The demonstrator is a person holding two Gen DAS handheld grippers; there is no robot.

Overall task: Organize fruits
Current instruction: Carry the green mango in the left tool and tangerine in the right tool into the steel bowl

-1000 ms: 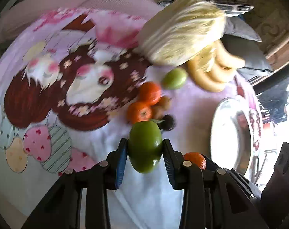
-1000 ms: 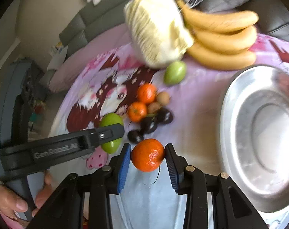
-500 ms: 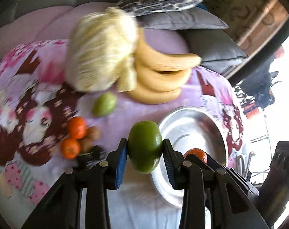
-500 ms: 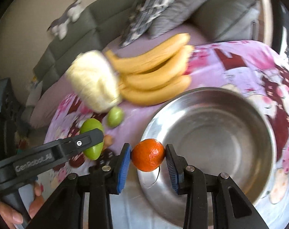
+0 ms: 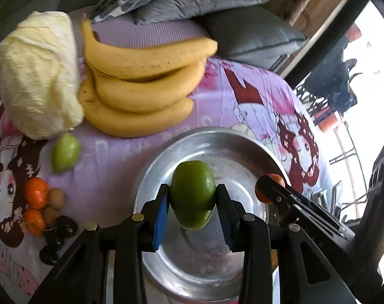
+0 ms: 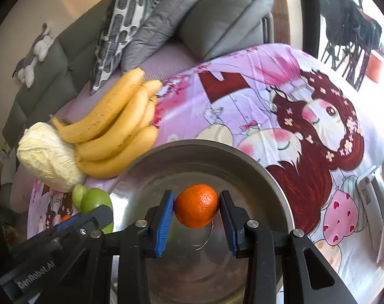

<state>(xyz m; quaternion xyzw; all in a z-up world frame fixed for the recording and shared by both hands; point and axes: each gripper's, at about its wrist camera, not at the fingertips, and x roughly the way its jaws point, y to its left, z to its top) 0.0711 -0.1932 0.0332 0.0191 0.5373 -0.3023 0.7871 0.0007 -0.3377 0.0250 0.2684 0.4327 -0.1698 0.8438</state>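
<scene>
My left gripper (image 5: 193, 204) is shut on a green mango (image 5: 193, 193) and hangs over the steel bowl (image 5: 242, 149). My right gripper (image 6: 196, 209) is shut on an orange tangerine (image 6: 197, 205), also above the bowl (image 6: 273, 177), which holds no fruit. The right gripper with its tangerine (image 5: 275, 178) shows at the bowl's right rim in the left wrist view. The mango (image 6: 95, 200) and left gripper (image 6: 85, 220) show at lower left in the right wrist view. On the cloth to the left lie a small green fruit (image 5: 65, 150), two tangerines (image 5: 36, 196) and several dark and brown small fruits (image 5: 58, 228).
A bunch of bananas (image 5: 141, 86) and a pale cabbage (image 5: 37, 76) lie beyond the bowl on the pink cartoon bedspread (image 6: 268, 88). Grey cushions (image 6: 217, 17) and a sofa back stand behind. A window frame (image 5: 326, 33) rises at the right.
Both grippers have swung right from the fruit pile to over the steel bowl, each still holding its fruit. The bowl now fills the middle of both views.
</scene>
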